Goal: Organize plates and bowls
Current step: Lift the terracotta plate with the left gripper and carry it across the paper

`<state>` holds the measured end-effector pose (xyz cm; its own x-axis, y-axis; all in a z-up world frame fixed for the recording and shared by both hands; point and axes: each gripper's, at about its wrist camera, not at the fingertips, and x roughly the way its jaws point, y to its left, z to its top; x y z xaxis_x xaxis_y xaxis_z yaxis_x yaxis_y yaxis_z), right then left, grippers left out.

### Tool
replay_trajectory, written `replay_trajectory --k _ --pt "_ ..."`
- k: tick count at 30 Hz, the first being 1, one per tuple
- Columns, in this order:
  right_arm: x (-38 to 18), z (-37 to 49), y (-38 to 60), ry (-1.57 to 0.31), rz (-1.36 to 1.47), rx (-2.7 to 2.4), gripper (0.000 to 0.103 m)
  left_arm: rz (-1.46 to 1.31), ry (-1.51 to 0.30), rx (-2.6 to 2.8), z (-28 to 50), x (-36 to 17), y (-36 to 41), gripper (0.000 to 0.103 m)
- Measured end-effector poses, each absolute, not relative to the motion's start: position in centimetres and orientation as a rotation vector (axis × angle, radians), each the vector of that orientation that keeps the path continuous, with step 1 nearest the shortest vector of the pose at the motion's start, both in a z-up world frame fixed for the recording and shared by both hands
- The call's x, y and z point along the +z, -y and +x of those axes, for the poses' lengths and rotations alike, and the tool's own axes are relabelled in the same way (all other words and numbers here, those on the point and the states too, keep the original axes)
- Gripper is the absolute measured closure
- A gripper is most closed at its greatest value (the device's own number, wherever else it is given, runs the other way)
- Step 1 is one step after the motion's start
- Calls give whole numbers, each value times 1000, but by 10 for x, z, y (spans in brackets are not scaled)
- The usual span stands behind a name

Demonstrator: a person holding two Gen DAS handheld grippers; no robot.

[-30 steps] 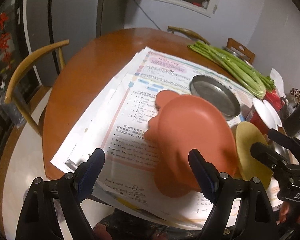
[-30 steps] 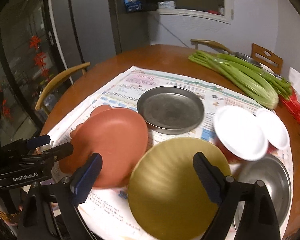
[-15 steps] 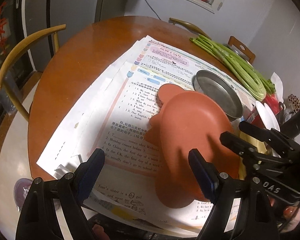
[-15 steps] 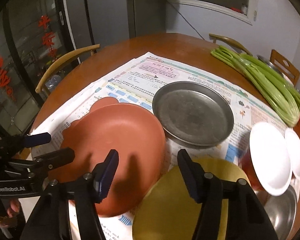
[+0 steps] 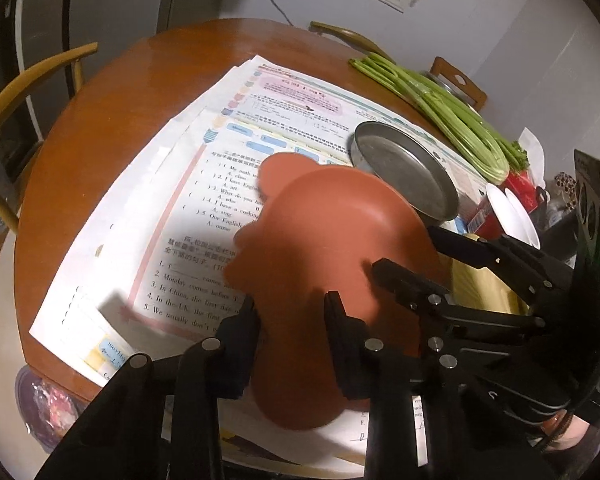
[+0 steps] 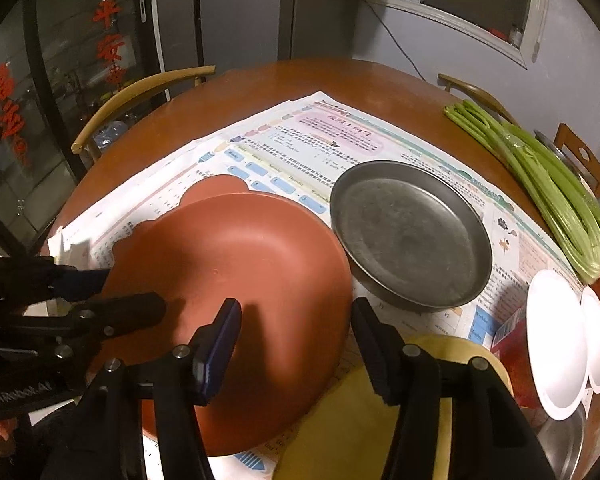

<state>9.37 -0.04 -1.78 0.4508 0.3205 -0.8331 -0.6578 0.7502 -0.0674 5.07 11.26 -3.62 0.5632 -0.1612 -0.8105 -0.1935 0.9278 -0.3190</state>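
Both grippers at the terracotta plate (image 6: 236, 280)

Only the right wrist view shows the white lids (image 6: 556, 344). Left gripper (image 5: 290, 304) and right gripper (image 6: 296, 312): jaws just narrowed, nothing visibly clamped.

Your round wooden table (image 6: 236, 92) fills most of both views, with printed worksheets (image 6: 324, 140) spread across its middle. Look to the upper right and you have a bundle of green celery stalks (image 6: 540, 176) lying on the table's far edge. A curved wooden chair (image 6: 140, 92) stands at upper left, and red paper characters (image 6: 108, 36) hang on the glass door behind it.
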Motion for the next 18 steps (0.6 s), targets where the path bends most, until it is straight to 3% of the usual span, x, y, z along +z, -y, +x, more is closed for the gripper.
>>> replay_trajectory --k 18 --pt "10 92 -27 -909 -289 690 45 -433 -873 106 64 2 -169 70"
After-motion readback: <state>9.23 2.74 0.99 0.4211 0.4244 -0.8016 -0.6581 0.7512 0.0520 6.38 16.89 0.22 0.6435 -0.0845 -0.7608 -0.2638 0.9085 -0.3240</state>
